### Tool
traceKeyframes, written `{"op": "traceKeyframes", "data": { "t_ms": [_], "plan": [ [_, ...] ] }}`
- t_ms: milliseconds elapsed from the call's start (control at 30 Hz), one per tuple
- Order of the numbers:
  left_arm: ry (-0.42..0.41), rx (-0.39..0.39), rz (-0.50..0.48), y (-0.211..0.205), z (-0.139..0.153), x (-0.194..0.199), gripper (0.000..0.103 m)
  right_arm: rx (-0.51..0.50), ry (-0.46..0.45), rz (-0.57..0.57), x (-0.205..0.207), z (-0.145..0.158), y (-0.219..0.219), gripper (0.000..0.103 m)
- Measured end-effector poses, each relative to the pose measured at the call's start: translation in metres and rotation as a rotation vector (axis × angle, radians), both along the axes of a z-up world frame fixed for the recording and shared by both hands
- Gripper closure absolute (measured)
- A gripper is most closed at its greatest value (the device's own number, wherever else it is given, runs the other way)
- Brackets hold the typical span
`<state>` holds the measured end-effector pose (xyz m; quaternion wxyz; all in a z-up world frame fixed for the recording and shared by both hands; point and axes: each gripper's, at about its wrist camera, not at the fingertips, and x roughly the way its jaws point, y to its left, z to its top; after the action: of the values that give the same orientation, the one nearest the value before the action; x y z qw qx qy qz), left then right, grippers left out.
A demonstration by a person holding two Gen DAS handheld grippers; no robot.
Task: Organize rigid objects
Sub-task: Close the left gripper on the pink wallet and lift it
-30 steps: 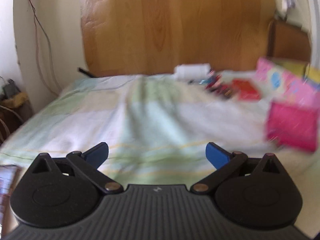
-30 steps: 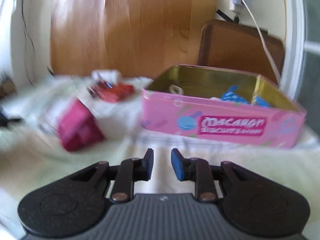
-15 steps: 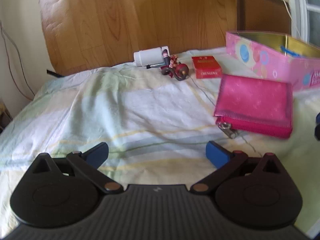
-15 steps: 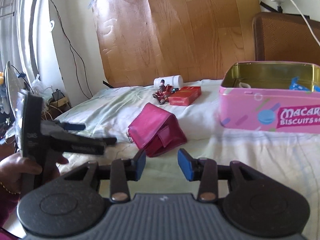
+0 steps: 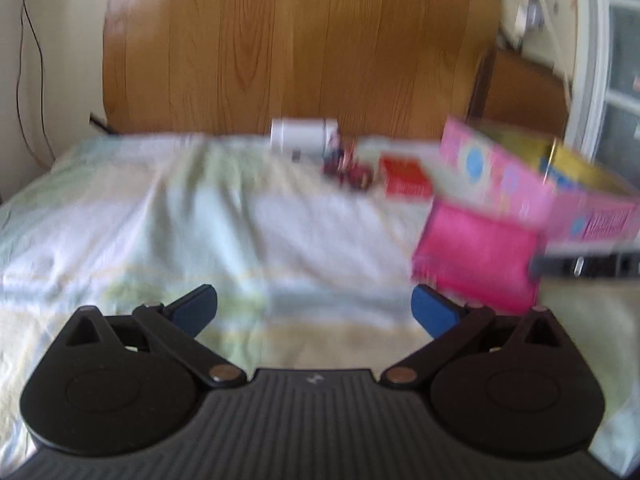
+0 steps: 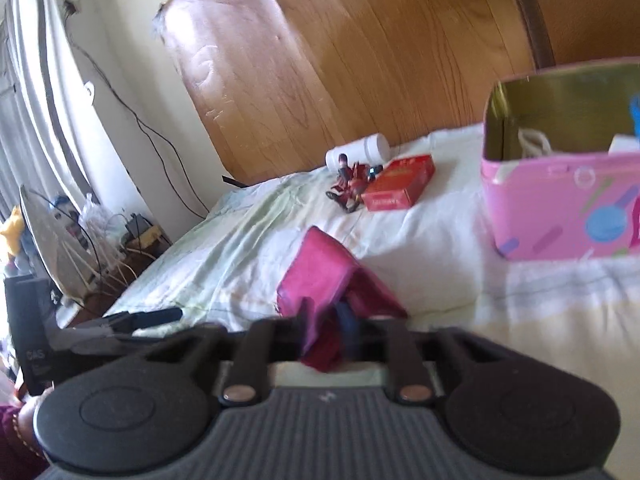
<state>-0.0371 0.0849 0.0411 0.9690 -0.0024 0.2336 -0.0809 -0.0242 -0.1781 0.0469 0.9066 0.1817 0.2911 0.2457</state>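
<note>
Between my right gripper [image 6: 326, 330] pads sits the pink wallet [image 6: 328, 280], pinched at its near flap; light, soft-skinned, likely floppy.

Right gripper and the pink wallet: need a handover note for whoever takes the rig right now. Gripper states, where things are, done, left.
Right gripper: shut on the near edge of the pink wallet, which lies on the bed sheet.
Left gripper: open, empty, over the sheet to the wallet's left.
Pink biscuit tin: open, on the bed to the right, already holding a few items.
Still out near the headboard: red box, small figurine, white bottle lying on its side.
Done: wallet gripped.
Left: probably move the wallet to the tin, then the red box, figurine and bottle.
</note>
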Motion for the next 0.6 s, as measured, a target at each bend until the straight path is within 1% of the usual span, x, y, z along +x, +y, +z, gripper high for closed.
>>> {"op": "traceKeyframes", "data": {
  "t_ms": [67, 167, 200, 233, 300, 333, 367, 433, 467, 500, 533, 600],
  "plan": [
    [-0.023, -0.03, -0.047, -0.008, 0.009, 0.006, 0.0, -0.004, -0.004, -0.017, -0.007, 0.0, -0.012, 0.091],
    [-0.001, -0.093, -0.14, -0.031, 0.015, 0.019, 0.0, -0.012, -0.004, -0.08, -0.023, 0.002, -0.039, 0.091],
    [0.016, -0.117, -0.178, -0.04, 0.015, 0.025, 0.003, -0.016, 0.0, -0.101, -0.029, 0.002, -0.05, 0.091],
    [0.035, -0.143, -0.229, -0.051, 0.015, 0.029, 0.01, -0.022, 0.002, -0.123, -0.034, 0.003, -0.059, 0.092],
    [0.08, -0.188, -0.324, -0.075, 0.014, 0.039, 0.016, -0.066, -0.017, -0.207, -0.049, 0.006, -0.081, 0.092],
    [0.101, -0.21, -0.366, -0.088, 0.013, 0.043, 0.017, -0.1, -0.031, -0.266, -0.056, 0.008, -0.091, 0.092],
    [0.114, -0.229, -0.403, -0.099, 0.012, 0.046, 0.017, -0.133, -0.046, -0.327, -0.064, 0.011, -0.102, 0.089],
    [0.129, -0.243, -0.457, -0.12, 0.01, 0.046, 0.019, -0.171, -0.077, -0.441, -0.078, 0.015, -0.122, 0.088],
    [0.138, -0.236, -0.473, -0.128, 0.01, 0.046, 0.02, -0.159, -0.096, -0.453, -0.084, 0.017, -0.129, 0.088],
    [0.143, -0.234, -0.486, -0.134, 0.01, 0.045, 0.025, -0.14, -0.118, -0.447, -0.09, 0.019, -0.133, 0.087],
    [0.14, -0.235, -0.493, -0.137, 0.01, 0.043, 0.025, -0.127, -0.143, -0.432, -0.096, 0.021, -0.133, 0.084],
    [0.141, -0.232, -0.481, -0.138, 0.008, 0.04, 0.025, -0.139, -0.178, -0.362, -0.099, 0.022, -0.124, 0.062]
  ]
}}
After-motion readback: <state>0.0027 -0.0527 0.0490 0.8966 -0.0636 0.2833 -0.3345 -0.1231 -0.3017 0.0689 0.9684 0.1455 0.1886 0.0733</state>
